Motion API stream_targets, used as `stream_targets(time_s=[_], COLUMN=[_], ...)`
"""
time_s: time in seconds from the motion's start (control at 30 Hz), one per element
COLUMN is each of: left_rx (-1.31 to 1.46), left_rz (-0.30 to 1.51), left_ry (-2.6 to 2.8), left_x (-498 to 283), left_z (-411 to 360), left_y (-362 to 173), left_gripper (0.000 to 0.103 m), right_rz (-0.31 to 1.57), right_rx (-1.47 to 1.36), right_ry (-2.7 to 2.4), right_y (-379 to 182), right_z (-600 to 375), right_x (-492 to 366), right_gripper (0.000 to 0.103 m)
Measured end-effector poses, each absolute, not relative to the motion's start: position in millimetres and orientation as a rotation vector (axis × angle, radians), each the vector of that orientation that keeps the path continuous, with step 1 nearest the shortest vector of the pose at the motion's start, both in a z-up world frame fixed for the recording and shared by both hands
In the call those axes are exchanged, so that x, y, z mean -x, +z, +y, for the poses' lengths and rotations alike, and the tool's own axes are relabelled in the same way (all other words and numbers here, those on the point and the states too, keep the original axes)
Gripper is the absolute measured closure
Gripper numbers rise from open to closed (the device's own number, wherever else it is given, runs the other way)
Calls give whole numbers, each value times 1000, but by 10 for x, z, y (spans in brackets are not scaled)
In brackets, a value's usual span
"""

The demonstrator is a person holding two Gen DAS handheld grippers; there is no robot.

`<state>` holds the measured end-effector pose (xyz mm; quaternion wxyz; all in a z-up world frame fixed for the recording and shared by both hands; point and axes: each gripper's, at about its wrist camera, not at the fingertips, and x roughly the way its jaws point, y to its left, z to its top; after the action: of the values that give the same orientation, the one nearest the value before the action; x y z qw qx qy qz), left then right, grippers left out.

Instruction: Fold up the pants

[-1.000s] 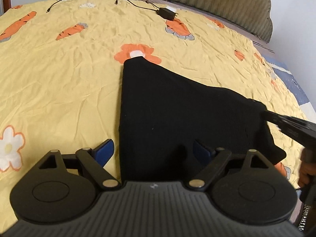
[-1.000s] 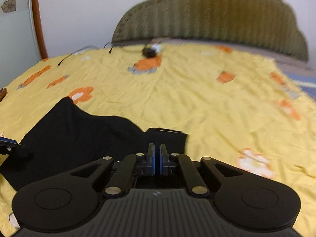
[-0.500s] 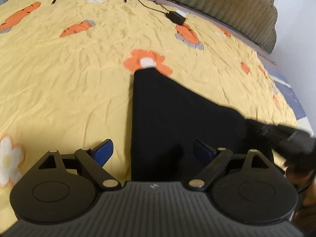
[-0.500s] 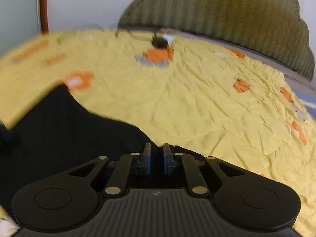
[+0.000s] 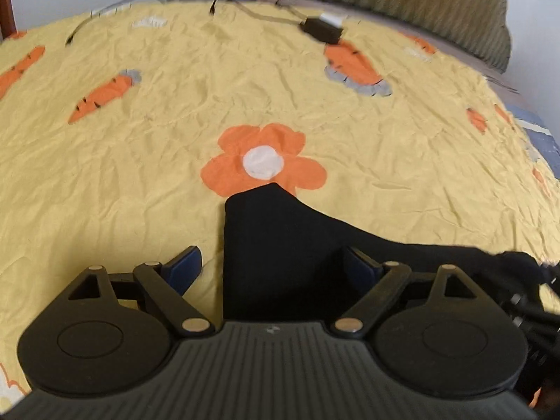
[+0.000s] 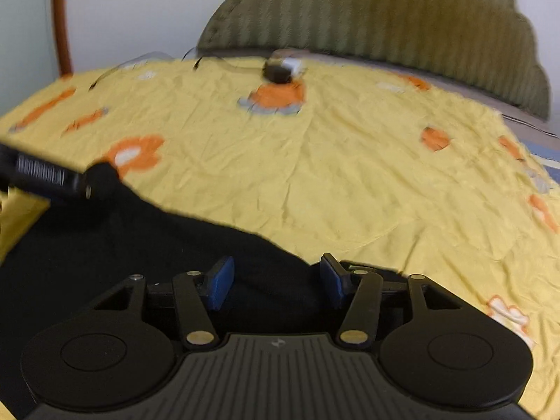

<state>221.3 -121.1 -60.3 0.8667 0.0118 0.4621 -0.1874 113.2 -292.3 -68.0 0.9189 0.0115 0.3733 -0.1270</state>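
The black pants (image 5: 283,245) lie folded on the yellow bedspread (image 5: 140,175), their far corner just below an orange flower. My left gripper (image 5: 273,266) is open, its jaws straddling the pants' left edge, holding nothing. My right gripper (image 6: 276,278) is open over the pants (image 6: 140,245) near their right edge, empty. The right gripper's body shows at the right edge of the left wrist view (image 5: 525,280). The left gripper's body shows at the left of the right wrist view (image 6: 45,175).
A black charger with a white plug (image 5: 320,29) and its cables lie at the far side of the bed. A green headboard (image 6: 385,14) stands behind. A blue sheet (image 5: 539,133) shows at the bed's right edge.
My right gripper has opened and let go of the pants. Both grippers have moved forward over the pants. My left gripper has stayed open.
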Motion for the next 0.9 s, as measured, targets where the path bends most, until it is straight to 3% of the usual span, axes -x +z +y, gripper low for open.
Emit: stream_targets(time_s=[0.23, 0.5, 0.9], left_rx=[-6, -128, -170], left_rz=[912, 829, 876], left_ry=[-398, -390, -350], left_x=[-1711, -1081, -841], left_z=[-1034, -1061, -1023], left_y=[-435, -356, -488], left_gripper=[17, 14, 13], right_rz=[689, 695, 697], right_rx=[21, 12, -1], right_ry=[-290, -370, -380], right_y=[-556, -586, -623], right_z=[-2606, -2592, -2567], right_x=[-603, -179, 4], right_gripper=[49, 39, 35])
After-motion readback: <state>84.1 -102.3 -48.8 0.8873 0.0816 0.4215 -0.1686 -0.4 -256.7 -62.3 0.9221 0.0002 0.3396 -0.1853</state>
